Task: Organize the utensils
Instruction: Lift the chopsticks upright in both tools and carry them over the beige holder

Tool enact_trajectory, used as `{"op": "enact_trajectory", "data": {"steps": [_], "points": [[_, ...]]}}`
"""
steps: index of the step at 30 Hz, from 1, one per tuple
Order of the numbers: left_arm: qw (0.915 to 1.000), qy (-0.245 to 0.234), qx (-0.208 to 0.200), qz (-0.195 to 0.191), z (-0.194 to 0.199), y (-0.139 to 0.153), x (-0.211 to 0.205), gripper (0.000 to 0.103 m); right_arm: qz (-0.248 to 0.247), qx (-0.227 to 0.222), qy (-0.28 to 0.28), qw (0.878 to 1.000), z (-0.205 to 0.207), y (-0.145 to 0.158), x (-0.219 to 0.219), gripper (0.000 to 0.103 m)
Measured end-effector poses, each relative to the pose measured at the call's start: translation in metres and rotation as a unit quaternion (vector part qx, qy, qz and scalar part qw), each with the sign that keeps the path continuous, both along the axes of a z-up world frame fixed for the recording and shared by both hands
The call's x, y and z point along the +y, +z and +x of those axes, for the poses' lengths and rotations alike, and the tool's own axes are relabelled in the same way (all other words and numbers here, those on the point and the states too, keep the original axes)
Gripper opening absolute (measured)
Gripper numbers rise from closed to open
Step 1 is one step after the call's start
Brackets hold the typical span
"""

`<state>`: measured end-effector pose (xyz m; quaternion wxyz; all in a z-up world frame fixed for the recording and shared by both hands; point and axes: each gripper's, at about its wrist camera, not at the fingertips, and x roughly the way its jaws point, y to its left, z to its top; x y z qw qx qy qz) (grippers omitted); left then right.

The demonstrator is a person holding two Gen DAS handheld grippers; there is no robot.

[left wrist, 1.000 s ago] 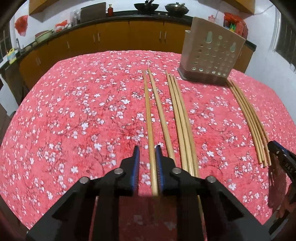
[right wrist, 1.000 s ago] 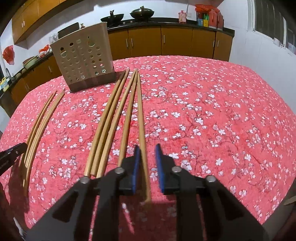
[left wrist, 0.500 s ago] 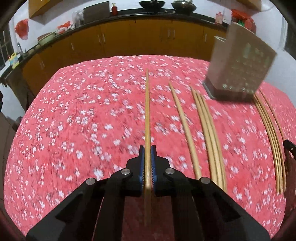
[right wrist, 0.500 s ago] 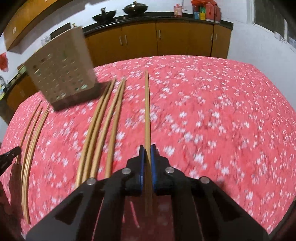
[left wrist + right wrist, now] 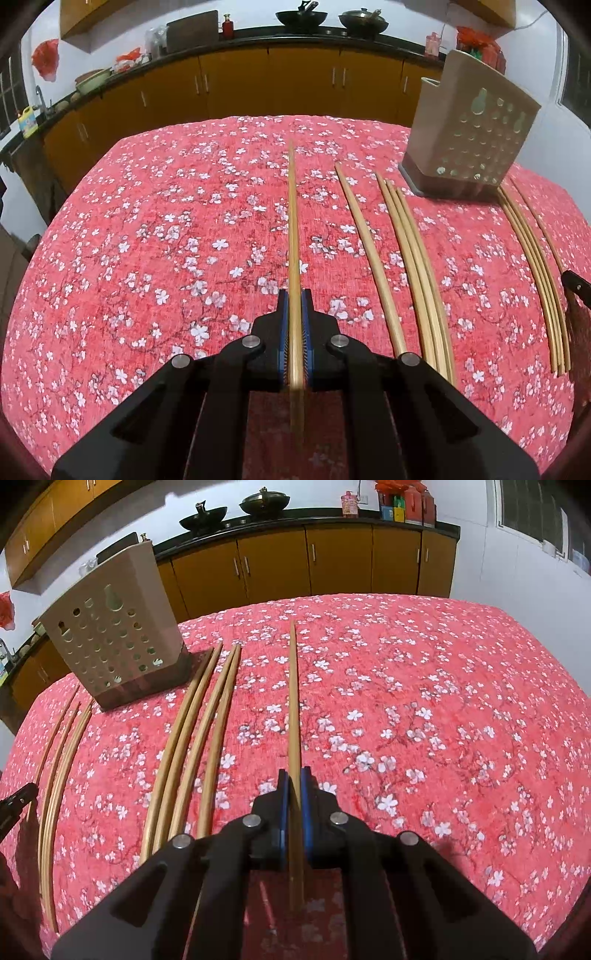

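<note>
Chopsticks are what I am handling: my left hand-held gripper [image 5: 294,295] is clamped on one chopstick [image 5: 292,229], which runs straight forward from between the blue pads over the red floral cloth [image 5: 147,258] covering the bench. My right hand-held gripper [image 5: 294,773] is likewise closed on a single chopstick [image 5: 293,701], pointing ahead in the same way.

In the left view, a lone chopstick [image 5: 369,258] lies on the cloth just to the right of the held one, then a tight bundle of three [image 5: 417,266], and further right a group of thin pale chopsticks [image 5: 532,266] near the cloth's edge. From the right view, four chopsticks [image 5: 195,738] lie left of the held one, in two close pairs.

A beige perforated utensil holder [image 5: 469,140] stands upright on a dark base at the far side of the cloth, between the bundle and the pale group. Behind the bench run orange-brown kitchen cabinets [image 5: 266,81] with two woks [image 5: 301,16] on the counter.
</note>
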<state>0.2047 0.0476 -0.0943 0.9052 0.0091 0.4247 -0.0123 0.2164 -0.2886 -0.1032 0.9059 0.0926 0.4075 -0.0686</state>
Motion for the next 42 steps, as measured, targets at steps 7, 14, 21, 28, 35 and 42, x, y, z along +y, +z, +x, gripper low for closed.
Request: {"op": "enact_trajectory", "data": {"steps": [7, 14, 21, 28, 35, 42], "points": [[0.9999, 0.003, 0.005, -0.008, -0.002, 0.006, 0.006, 0.008, 0.005, -0.024, 0.003, 1.000, -0.010, 0.022, -0.003, 0.008], [0.9991, 0.012, -0.037, -0.017, -0.018, 0.040, 0.017, 0.007, -0.008, -0.088, 0.005, 0.996, -0.024, 0.070, -0.007, 0.008], [0.9939, 0.017, -0.106, -0.024, -0.025, 0.097, 0.020, 0.007, -0.026, -0.158, 0.001, 0.987, -0.037, 0.115, -0.010, 0.008], [0.9868, 0.015, -0.158, -0.030, -0.016, 0.140, 0.023, 0.007, -0.044, -0.209, 0.000, 0.977, -0.037, 0.149, -0.010, 0.008], [0.9811, 0.014, -0.190, -0.031, -0.006, 0.173, 0.024, 0.007, -0.041, -0.253, 0.008, 0.966, -0.031, 0.189, -0.012, 0.008], [0.9672, 0.000, -0.250, -0.043, -0.002, 0.226, 0.008, 0.007, -0.008, -0.337, 0.024, 0.941, -0.031, 0.258, -0.008, 0.008]]}}
